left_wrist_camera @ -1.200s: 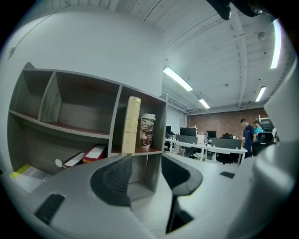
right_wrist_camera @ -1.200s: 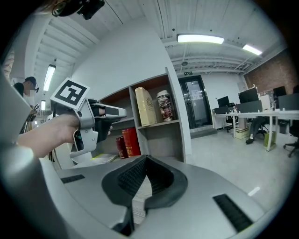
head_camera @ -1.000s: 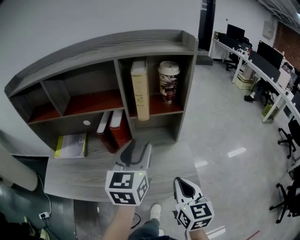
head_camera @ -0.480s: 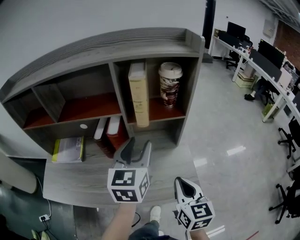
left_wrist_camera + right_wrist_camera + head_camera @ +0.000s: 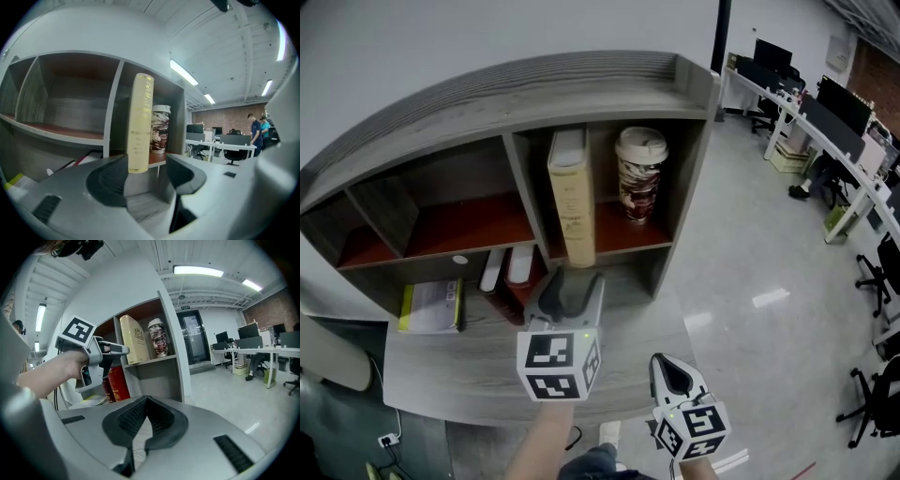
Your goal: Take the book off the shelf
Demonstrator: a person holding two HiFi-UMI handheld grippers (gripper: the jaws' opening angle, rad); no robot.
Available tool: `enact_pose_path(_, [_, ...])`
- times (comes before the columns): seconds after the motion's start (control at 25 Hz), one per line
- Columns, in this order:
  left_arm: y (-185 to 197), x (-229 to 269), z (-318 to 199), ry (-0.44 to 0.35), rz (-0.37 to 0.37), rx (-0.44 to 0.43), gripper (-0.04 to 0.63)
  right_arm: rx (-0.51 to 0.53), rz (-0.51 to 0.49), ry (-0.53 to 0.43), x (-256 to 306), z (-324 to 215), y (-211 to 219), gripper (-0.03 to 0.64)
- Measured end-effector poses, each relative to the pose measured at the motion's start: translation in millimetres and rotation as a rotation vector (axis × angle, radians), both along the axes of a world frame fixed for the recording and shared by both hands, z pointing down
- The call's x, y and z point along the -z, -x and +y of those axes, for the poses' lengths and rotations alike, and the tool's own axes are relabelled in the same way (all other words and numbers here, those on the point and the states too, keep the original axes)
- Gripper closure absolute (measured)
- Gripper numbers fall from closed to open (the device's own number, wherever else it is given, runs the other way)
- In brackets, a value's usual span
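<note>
Head view: the cream book (image 5: 569, 202) stands upright in the shelf's (image 5: 534, 80) upper right compartment, with the left tool (image 5: 570, 291) aimed at it, just short. Left gripper view: its jaws have just been opening and are empty; straddle the spine squarely before squeezing. Right gripper view: the right tool (image 5: 144, 420) is closed and empty.

A grey shelf (image 5: 581, 80) stands on the worktop (image 5: 441, 370). In the shelf's upper right bay a cream book (image 5: 570, 202) stands upright. A lidded cup (image 5: 639, 173) stands at that bay's right side, apart from the book. Under the shelf's middle board lean some books (image 5: 517, 272), and a yellow booklet (image 5: 429, 307) lies flat at the shelf's lower left. The left tool (image 5: 574, 281) points at the shelf just below the cream book, its jaws apart and just opened wider, nothing between them. The right tool (image 5: 667, 368) hangs before the shelf's right end, jaws together.
</note>
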State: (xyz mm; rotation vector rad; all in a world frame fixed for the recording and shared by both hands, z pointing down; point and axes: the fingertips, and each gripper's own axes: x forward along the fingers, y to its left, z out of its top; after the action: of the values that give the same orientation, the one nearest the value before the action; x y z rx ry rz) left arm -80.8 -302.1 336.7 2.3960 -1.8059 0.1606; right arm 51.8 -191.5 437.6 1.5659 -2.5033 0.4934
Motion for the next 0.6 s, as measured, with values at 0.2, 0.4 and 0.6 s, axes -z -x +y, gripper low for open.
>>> enact_pose_path(0.2, [0, 3, -13, -0.018, -0.040, 0.022, 0.346, -0.001, -0.004, 0.011, -4, -11, 1, 0.609])
enact_pose_path(0.4, [1, 8, -28, -0.028, -0.046, 0.040, 0.330, -0.002, -0.007, 0.021, -8, -20, 0, 0.609])
enact_pose_path(0.6, [3, 14, -42, -0.043, -0.045, 0.055, 0.328, -0.006, -0.008, 0.030, -11, -28, -1, 0.609])
